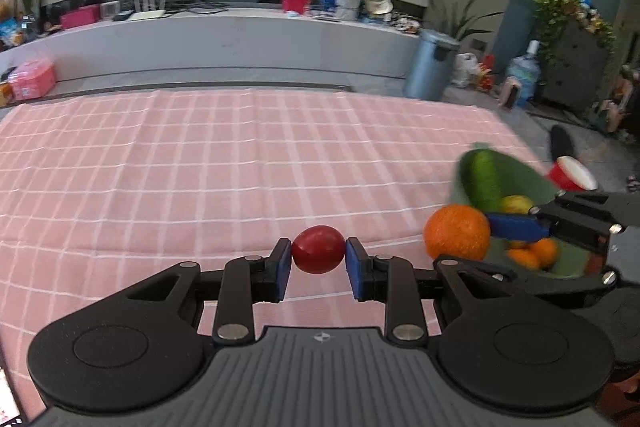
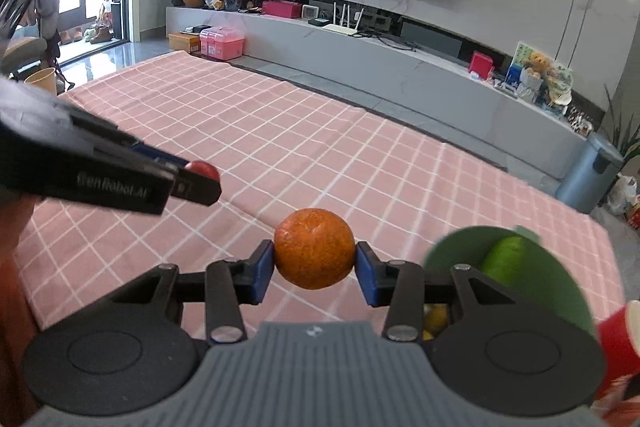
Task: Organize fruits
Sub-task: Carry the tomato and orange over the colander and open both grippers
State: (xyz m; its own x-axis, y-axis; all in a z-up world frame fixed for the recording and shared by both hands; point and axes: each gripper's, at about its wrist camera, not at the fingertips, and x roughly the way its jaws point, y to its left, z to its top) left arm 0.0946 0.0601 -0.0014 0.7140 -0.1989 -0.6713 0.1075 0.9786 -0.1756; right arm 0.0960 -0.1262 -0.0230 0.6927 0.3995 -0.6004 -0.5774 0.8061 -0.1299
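My left gripper (image 1: 319, 259) is shut on a small red tomato (image 1: 318, 249) and holds it above the pink checked cloth (image 1: 200, 167). My right gripper (image 2: 315, 265) is shut on an orange (image 2: 314, 247), also seen at the right of the left wrist view (image 1: 457, 231). A green bowl (image 1: 516, 175) at the right holds a green cucumber (image 1: 485, 181), a yellow fruit (image 1: 516, 203) and small oranges (image 1: 534, 254). The bowl (image 2: 460, 247) and cucumber (image 2: 505, 258) show in the right wrist view. The left gripper with the tomato (image 2: 203, 169) shows at its left.
A red cup (image 1: 570, 173) stands by the bowl's far right side; it also shows in the right wrist view (image 2: 620, 339). Beyond the cloth's far edge are a grey TV bench (image 1: 224, 35) and a metal bin (image 1: 430, 65).
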